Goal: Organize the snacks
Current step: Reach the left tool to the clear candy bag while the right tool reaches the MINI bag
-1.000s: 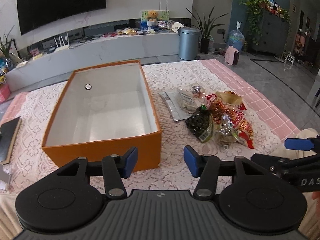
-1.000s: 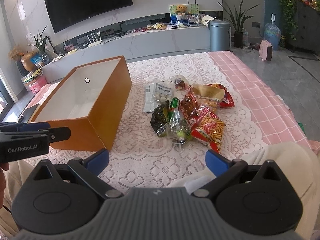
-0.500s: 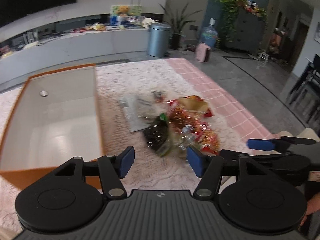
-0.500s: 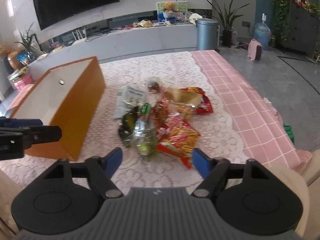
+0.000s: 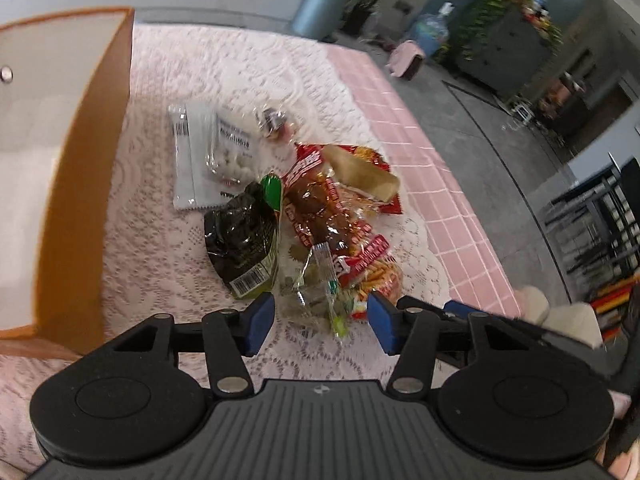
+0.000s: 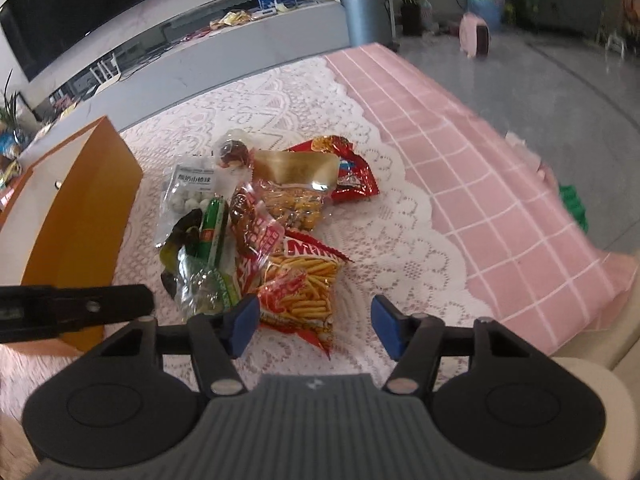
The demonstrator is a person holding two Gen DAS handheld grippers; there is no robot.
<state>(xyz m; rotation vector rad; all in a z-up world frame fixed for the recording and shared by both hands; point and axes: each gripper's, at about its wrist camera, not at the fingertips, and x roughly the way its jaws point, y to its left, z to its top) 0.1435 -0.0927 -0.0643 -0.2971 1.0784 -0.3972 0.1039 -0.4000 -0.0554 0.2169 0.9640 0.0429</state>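
A pile of snack packets lies on the lace cloth to the right of an open orange box [image 5: 80, 200] [image 6: 80, 208] with a white inside. My left gripper [image 5: 321, 322] hovers over the pile's near edge. Its jaws are closing, and a clear packet with green print [image 5: 320, 296] shows in the gap, untouched by the pads. My right gripper [image 6: 314, 325] is also closing, just short of a red packet of fried sticks [image 6: 304, 284] whose corner reaches into the gap. A dark green packet [image 5: 240, 240] and a white packet of round balls [image 5: 212, 152] lie nearer the box.
The lace cloth [image 6: 400, 240] covers a pink checked tablecloth [image 6: 500, 200] that drops off at the right edge. One black finger [image 6: 80, 306] of the left gripper crosses the right wrist view in front of the box. A grey bin [image 6: 366, 12] and a long low bench stand beyond.
Both grippers have swung right from the box and sunk toward the snack pile, which now looks larger. The right jaws have narrowed from wide open.
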